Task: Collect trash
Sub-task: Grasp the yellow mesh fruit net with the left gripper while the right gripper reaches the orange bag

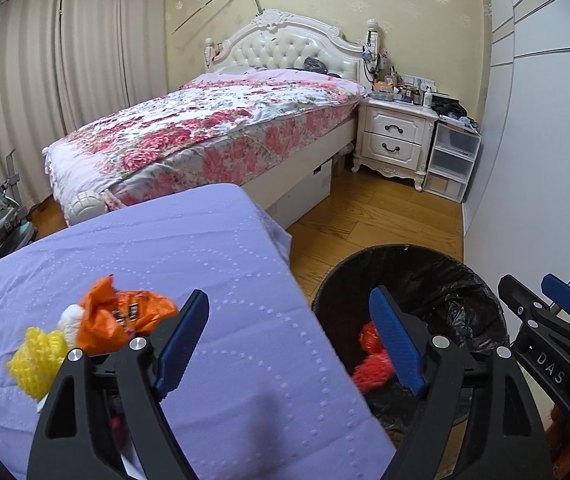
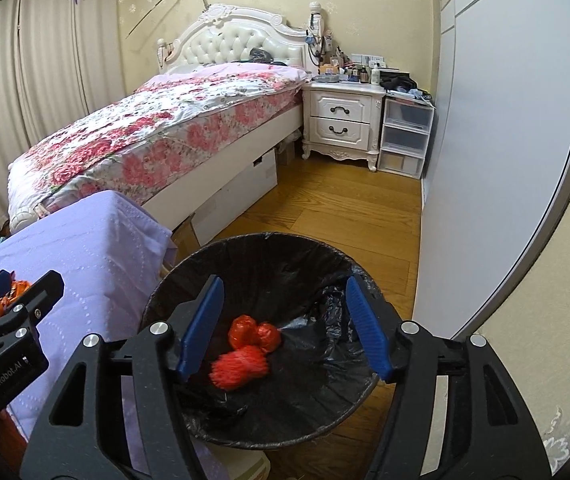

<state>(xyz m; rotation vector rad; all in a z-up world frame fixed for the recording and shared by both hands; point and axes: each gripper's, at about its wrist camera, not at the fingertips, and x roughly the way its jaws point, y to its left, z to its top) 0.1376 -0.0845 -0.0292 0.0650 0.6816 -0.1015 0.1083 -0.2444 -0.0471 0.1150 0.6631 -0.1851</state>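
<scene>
An orange plastic wrapper (image 1: pixel 119 318), a yellow foam net (image 1: pixel 39 356) and a small white piece (image 1: pixel 69 320) lie together on the purple cloth-covered surface (image 1: pixel 165 248), left of my left gripper (image 1: pixel 289 336), which is open and empty. A black-lined trash bin (image 2: pixel 269 264) stands on the floor to the right; it also shows in the left wrist view (image 1: pixel 425 276). A red foam net (image 2: pixel 239 368) and red crumpled wrappers (image 2: pixel 253 332) lie in it. My right gripper (image 2: pixel 283 326) is open and empty above the bin.
A bed with a floral cover (image 1: pixel 213 128) stands behind the purple surface. A white nightstand (image 1: pixel 395 136) and clear plastic drawers (image 1: pixel 451 160) stand at the back. A wardrobe (image 2: pixel 497 120) runs along the right. Wooden floor (image 2: pixel 325 208) lies between.
</scene>
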